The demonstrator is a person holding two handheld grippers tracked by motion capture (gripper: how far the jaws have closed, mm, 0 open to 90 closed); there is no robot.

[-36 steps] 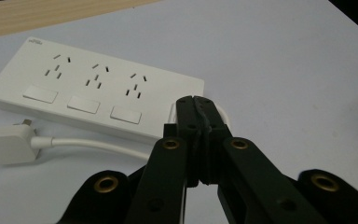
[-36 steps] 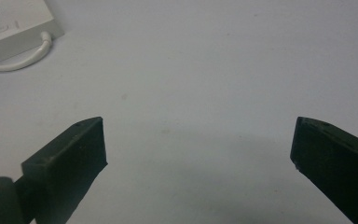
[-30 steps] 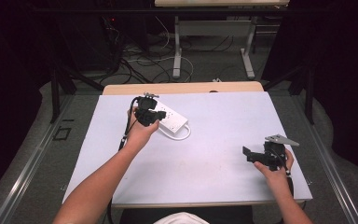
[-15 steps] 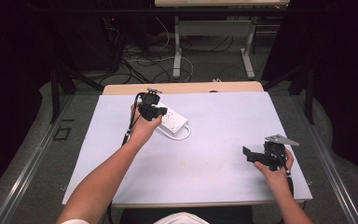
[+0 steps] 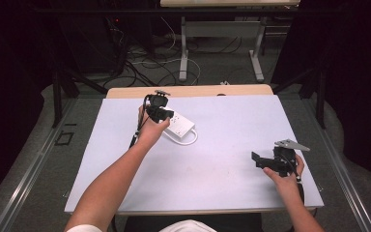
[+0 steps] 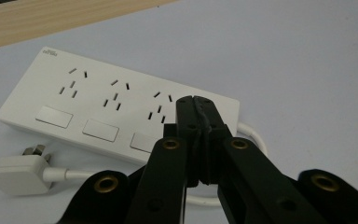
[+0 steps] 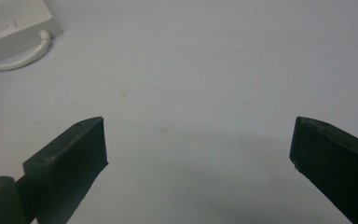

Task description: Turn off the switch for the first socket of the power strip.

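I take the white plastic power strip point(image 6: 107, 109) with three sockets and three flat rocker switches as my landmark; it lies on the pale table cover point(image 5: 212, 164), near the far edge and left of the middle. Its white cord point(image 5: 186, 141) loops out from the near end, and the white three-pin plug point(image 6: 16, 172) rests just beside the long side of the strip where the switches are.

My left gripper point(image 6: 196, 105) has its jaws pressed fully together with nothing between them. In the left gripper view the closed tip hangs over the strip's end with the third socket, just behind the third switch point(image 6: 142, 141). I cannot tell if the tip touches the plastic or is a little above it.

I judge that the step in hand is to press a switch with this closed tip. To do it well I would keep the jaws together so that they act as one blunt finger, draw the tip a little back to the centre of the switch, and push straight down. A slanted push may slide the light strip on the smooth cover.

My right gripper point(image 5: 265, 162) is well apart from the strip, near the right front part of the table, and its jaws stand wide apart and hold nothing. If the strip slips, I would bring this one to steady the body.
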